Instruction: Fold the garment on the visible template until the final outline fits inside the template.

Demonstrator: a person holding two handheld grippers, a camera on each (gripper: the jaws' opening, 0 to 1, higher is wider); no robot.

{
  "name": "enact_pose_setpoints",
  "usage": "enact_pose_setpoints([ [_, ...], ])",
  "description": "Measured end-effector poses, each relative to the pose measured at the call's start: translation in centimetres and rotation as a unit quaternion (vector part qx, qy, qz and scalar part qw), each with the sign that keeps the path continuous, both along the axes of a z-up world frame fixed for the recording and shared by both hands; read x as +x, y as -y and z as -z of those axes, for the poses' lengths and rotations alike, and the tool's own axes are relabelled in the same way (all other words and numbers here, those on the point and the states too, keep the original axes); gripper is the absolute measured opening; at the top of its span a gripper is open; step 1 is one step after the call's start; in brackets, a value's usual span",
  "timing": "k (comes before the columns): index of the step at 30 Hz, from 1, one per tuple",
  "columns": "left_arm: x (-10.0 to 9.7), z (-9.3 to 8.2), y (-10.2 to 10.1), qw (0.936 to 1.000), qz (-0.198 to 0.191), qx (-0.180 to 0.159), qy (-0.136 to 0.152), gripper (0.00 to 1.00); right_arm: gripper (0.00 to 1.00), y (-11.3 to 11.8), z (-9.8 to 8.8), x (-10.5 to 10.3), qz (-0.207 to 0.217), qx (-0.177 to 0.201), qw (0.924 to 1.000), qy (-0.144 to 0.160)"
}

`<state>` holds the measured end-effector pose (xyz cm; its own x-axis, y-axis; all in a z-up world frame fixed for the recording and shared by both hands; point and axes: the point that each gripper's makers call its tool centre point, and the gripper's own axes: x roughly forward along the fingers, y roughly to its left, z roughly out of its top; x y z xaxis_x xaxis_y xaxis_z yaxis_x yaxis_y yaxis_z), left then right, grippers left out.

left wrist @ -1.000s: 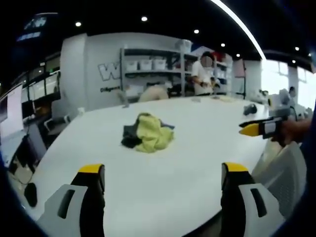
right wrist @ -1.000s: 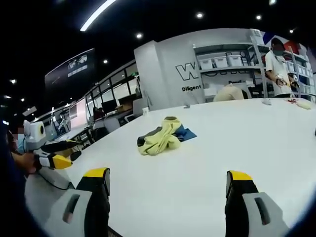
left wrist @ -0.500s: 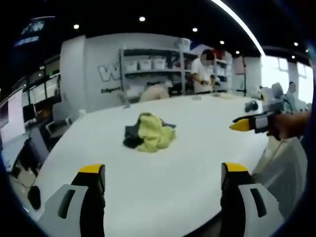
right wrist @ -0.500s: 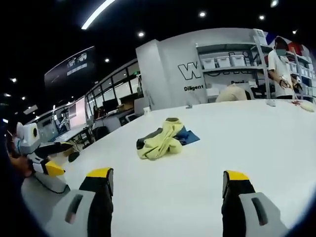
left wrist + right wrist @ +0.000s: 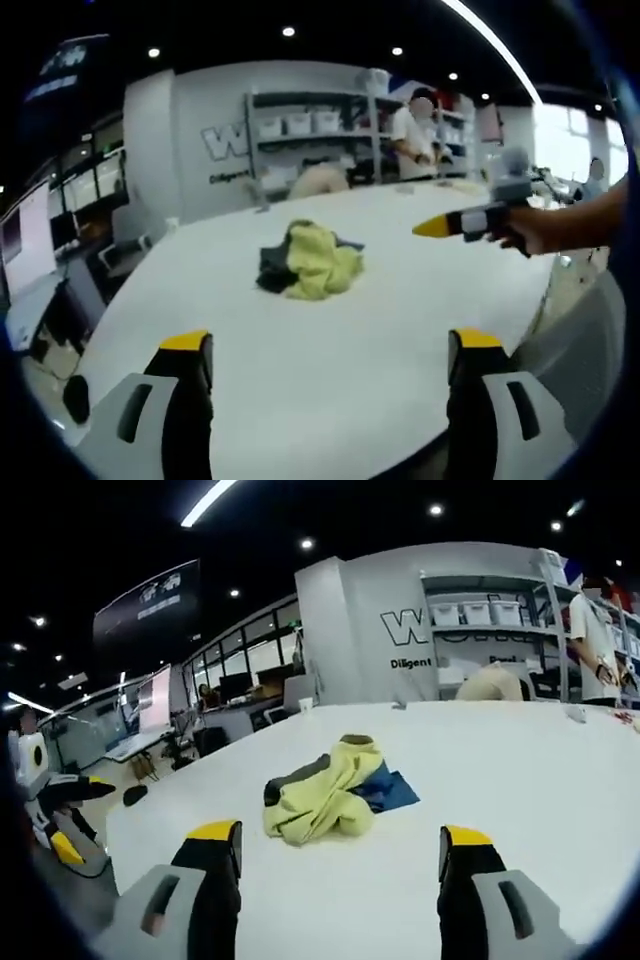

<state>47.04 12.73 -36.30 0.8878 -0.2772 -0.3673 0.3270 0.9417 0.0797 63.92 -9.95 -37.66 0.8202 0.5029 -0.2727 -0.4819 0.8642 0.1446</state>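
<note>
Both grippers hovered empty over the white table.
The left gripper [image 5: 330, 350] and right gripper [image 5: 340, 845] stood wide apart, holding nothing; ahead, the crumpled yellow garment [image 5: 320, 800] lay mid-table [image 5: 330, 330], partly covering a blue template [image 5: 392, 790].

A white table [image 5: 330, 340] is being lit by ceiling spots [image 5: 288, 31] and a strip light [image 5: 208, 502]. Shelves [image 5: 490, 630] are being backed by a white wall [image 5: 205, 140].

Back wall [image 5: 370, 620] at 1 o'clock bore a large "W" with smaller lettering beginning "Diligent" beneath; remainder hidden by shelving.
</note>
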Motion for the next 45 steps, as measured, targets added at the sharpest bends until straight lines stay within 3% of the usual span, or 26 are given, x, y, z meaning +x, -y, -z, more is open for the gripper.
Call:
enact_pose_setpoints([
  [5,0.0,0.2,-0.1,1.0,-0.002,0.0,-0.004,0.98,0.67,-0.4,-0.8,4.4,-0.002,-0.014,0.9998,0.012],
  [9,0.0,0.4,-0.1,1.0,-0.003,0.001,-0.008,0.97,0.56,-0.2,-0.1,9.0,0.0,-0.057,0.9984,0.002],
  [12,0.0,0.5,-0.2,1.0,-0.004,0.001,-0.009,0.97,0.46,-0.8,-0.2,10.0,0.005,-0.061,0.9981,-0.001],
  [13,0.1,0.5,-0.3,0.9999,-0.005,0.0,-0.01,0.97,0.44,-0.6,0.2,12.0,0.011,-0.065,0.9977,-0.013],
  [18,0.1,0.5,-0.4,0.9999,-0.008,-0.001,-0.011,0.97,0.4,-1.3,0.5,14.4,0.016,-0.078,0.9966,-0.022],
  [20,0.1,0.6,-0.5,0.9998,-0.01,-0.002,-0.014,0.97,0.36,-2.4,2.1,17.2,0.017,-0.098,0.9938,-0.048],
  [23,0.1,0.7,-0.5,0.9998,-0.012,-0.002,-0.014,0.97,0.35,-2.9,3.8,18.6,0.018,-0.115,0.9905,-0.073],
  [32,0.2,0.6,-0.8,0.9998,-0.018,-0.003,-0.012,0.97,0.28,-4.3,6.1,19.4,0.019,-0.123,0.9866,-0.106],
  [33,0.2,0.5,-0.8,0.9997,-0.019,-0.003,-0.011,0.97,0.27,-4.3,7.1,20.1,0.017,-0.124,0.9852,-0.117],
  [40,0.2,0.6,-0.8,0.9997,-0.02,-0.003,-0.013,0.97,0.15,-4.9,9.4,19.8,0.008,-0.106,0.9829,-0.15],
  [45,0.2,0.6,-0.8,0.9997,-0.02,-0.002,-0.015,0.97,0.11,-4.9,9.5,19.9,0.021,-0.079,0.9825,-0.167],
])
